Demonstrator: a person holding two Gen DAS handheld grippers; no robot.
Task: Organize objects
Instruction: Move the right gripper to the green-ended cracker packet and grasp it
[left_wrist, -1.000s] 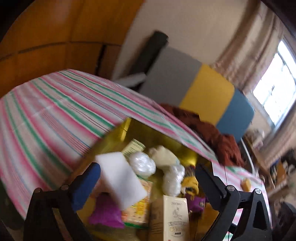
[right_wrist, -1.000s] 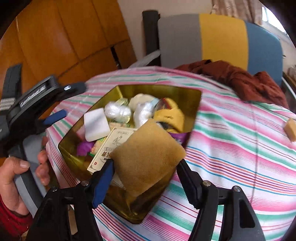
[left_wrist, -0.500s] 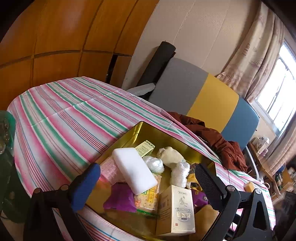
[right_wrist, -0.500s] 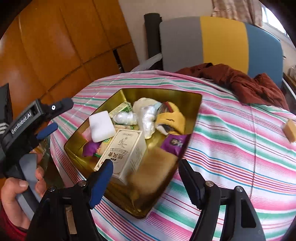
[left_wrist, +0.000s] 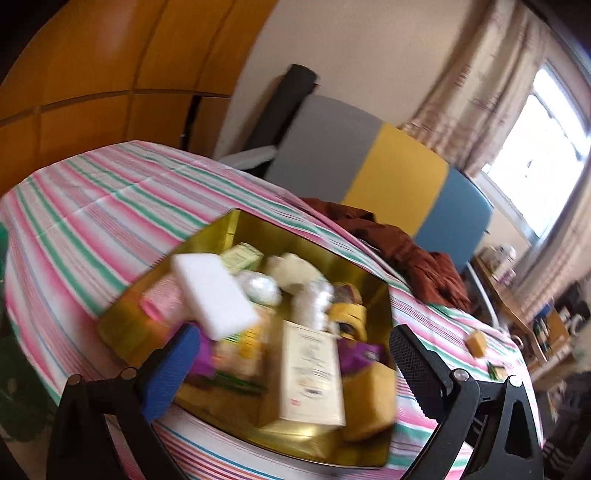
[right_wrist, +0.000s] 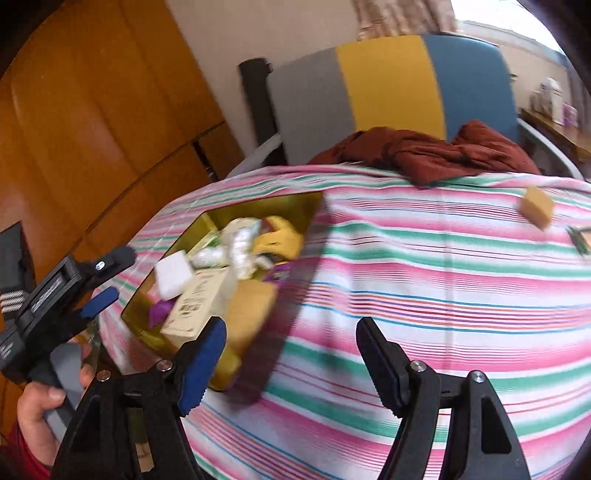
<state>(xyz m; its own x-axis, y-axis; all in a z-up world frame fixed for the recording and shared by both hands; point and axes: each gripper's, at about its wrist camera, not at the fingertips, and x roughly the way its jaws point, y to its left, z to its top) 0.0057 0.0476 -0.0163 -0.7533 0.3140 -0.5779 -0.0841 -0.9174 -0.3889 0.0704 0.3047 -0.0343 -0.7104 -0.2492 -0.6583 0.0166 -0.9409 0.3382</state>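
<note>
The brown sponge (right_wrist: 251, 314) lay in the gold tin (right_wrist: 207, 225) on the striped bench (right_wrist: 424, 295). The right tongs (right_wrist: 288, 354) had just spread wider, empty; the left tongs (left_wrist: 291, 363) gaped empty too.

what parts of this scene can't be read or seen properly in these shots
- Print on the cream box: motion blur in both wrist views makes it unreadable.
- Floor of the gold tin: covered by the piled items.
- Small dark green item near the yellow sponge on the cloth: too small and blurred to identify.
- Left tool in the right wrist view: cut off by the frame edge.
- Chair seat: hidden under the brown cloth.
</note>
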